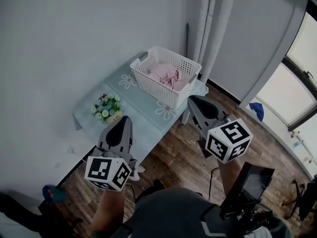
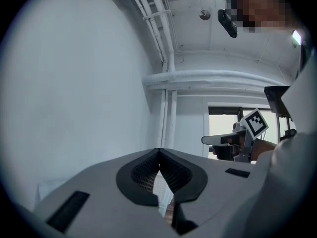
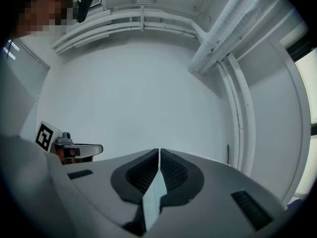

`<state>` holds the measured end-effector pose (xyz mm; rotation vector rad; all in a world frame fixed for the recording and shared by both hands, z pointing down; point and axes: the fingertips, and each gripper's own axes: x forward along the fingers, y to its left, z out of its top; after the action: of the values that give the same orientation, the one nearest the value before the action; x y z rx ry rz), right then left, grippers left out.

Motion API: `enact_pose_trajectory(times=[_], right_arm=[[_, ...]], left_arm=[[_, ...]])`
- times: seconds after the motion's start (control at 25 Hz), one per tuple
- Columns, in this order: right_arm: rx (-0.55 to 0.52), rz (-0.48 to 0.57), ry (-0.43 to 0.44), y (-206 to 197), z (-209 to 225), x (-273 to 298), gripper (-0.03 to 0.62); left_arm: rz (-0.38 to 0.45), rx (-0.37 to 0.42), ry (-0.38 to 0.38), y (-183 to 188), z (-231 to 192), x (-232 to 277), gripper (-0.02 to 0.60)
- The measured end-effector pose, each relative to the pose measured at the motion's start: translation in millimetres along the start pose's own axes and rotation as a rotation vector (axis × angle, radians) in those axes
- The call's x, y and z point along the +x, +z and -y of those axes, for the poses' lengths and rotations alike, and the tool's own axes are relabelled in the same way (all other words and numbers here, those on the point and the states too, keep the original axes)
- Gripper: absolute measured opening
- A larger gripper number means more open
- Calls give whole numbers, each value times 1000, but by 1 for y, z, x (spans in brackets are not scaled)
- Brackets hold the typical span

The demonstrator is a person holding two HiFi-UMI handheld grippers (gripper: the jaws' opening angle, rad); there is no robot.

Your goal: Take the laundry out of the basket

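A white slatted laundry basket [image 1: 182, 89] stands at the far end of a small table [image 1: 141, 120]. Pink laundry [image 1: 167, 74] lies crumpled inside it. My left gripper [image 1: 125, 117] hovers over the table's near edge, well short of the basket, and holds nothing. In the left gripper view its jaws [image 2: 159, 151] meet at the tips, shut and pointing at the wall. My right gripper [image 1: 190, 98] hangs just off the table's right side, near the basket's front corner. Its jaws [image 3: 159, 150] are shut and hold nothing. Neither gripper touches the basket or the laundry.
A small bunch of white and pink flowers [image 1: 106, 107] sits on the table's left part. White pipes [image 1: 214, 29] run down the corner behind the basket. A window [image 1: 303, 63] is at the right, and a blue object [image 1: 257, 111] lies on the wooden floor.
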<state>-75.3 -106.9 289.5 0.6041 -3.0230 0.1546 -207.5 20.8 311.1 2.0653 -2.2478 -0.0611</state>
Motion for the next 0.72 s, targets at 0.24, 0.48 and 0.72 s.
enact_pose_trajectory(times=[0.24,0.48,0.72], right_arm=[[-35,-25,20,1,-9,52,18],[-55,-27,51,8,10,92,20],[-51,-15,107,11,51,144,20]], left_arm=[[18,-30,6,-2,-51,15,8],[12,-44,31,-5,-74,39,8],[-6,-20,96,-5,-94,83,8]])
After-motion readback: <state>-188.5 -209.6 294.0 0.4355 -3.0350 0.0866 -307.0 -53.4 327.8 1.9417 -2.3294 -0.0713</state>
